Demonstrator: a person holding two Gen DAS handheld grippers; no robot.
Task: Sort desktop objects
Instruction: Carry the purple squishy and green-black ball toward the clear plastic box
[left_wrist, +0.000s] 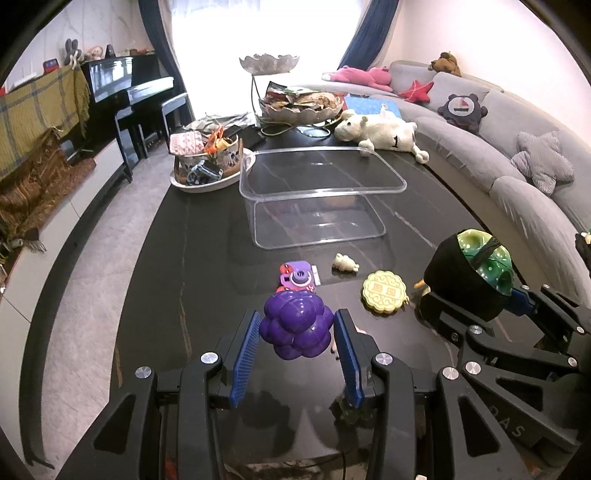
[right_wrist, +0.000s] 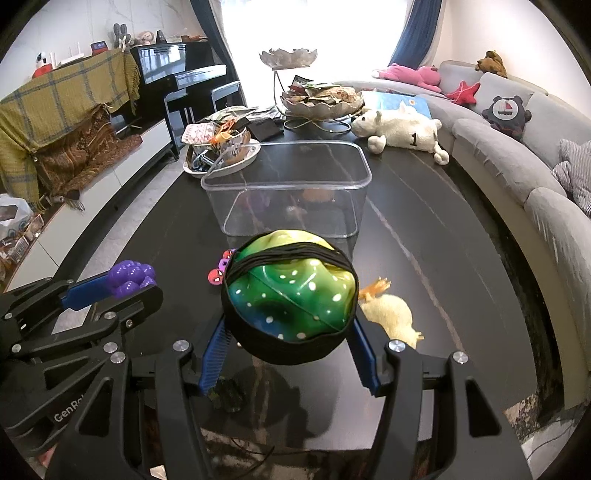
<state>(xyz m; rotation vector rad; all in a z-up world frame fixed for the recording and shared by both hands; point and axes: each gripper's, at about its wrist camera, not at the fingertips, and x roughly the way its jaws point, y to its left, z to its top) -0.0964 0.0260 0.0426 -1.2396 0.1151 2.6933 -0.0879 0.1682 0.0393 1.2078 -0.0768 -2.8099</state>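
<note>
Here, a dark table holds toys and a see-through box.

Left tongs: the left gripper (left_wrist: 297, 328) is squeezed tight on a purple grape toy (left_wrist: 295, 323). The blue pads (left_wrist: 245, 354) press it from both sides. The toy is up off the table top.

Right tongs: the right gripper (right_wrist: 290, 332) is squeezed tight on a green spotted ball (right_wrist: 291, 295). The ball sits in a black band (it wraps round the bottom and over the top). It is also up off the table.

Side by side: in the left wrist view the green ball and the right gripper show at the right edge. In the right wrist view the grape toy shows at the left.

Box: the clear box (left_wrist: 317, 195) stands past both toys, in the middle of the dark table (left_wrist: 207, 258). I can't tell for sure if the blurry shapes seen through its walls are inside it.

Still on the table: a purple toy camera (left_wrist: 298, 277) lies just behind the grape toy. A small pale animal toy (left_wrist: 345, 263) is near it. A round yellow cake toy (left_wrist: 384, 291) lies between the two grippers. A pale rubber chicken (right_wrist: 391, 314) lies just right of the green ball.

Far end: a white plush sheep (left_wrist: 384, 133) lies by the grey sofa (left_wrist: 517, 147). A dish of odds and ends (left_wrist: 207, 158) sits left of the box.
</note>
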